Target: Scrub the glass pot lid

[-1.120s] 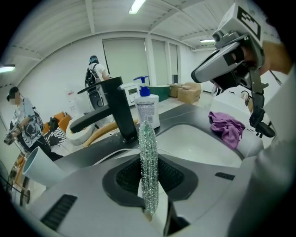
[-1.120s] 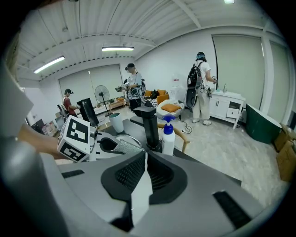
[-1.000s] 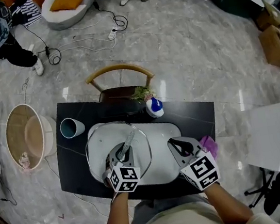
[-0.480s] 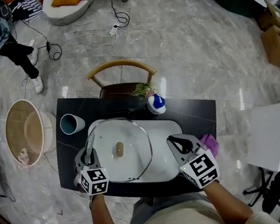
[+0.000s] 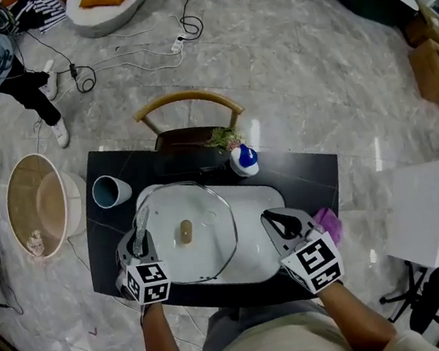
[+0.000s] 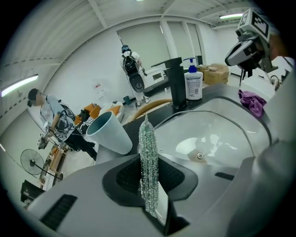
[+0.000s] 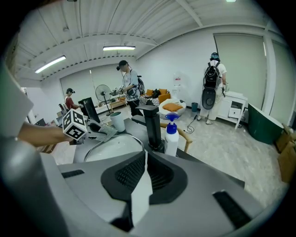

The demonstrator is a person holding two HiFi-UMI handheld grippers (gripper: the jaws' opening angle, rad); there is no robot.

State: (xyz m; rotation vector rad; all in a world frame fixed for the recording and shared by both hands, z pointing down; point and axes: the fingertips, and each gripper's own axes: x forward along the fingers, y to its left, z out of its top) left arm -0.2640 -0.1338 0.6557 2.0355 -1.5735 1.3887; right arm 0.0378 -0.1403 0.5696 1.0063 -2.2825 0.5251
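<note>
The glass pot lid lies flat over the white sink, its knob facing up. My left gripper is at the lid's left rim, shut on a silvery mesh scrubber. In the left gripper view the scrubber stands up between the jaws, with the lid beyond it. My right gripper hovers over the sink's right end, shut with nothing in it. The right gripper view shows the lid and the scrubber at the left.
A black faucet and a blue-capped soap bottle stand behind the sink. A pale blue cup lies at the table's back left. A purple cloth sits right of the sink. A chair stands behind the table, a basket to its left.
My left gripper has carried the scrubber from the middle of the lid to its left rim, uncovering the knob. The right gripper has stayed put.
</note>
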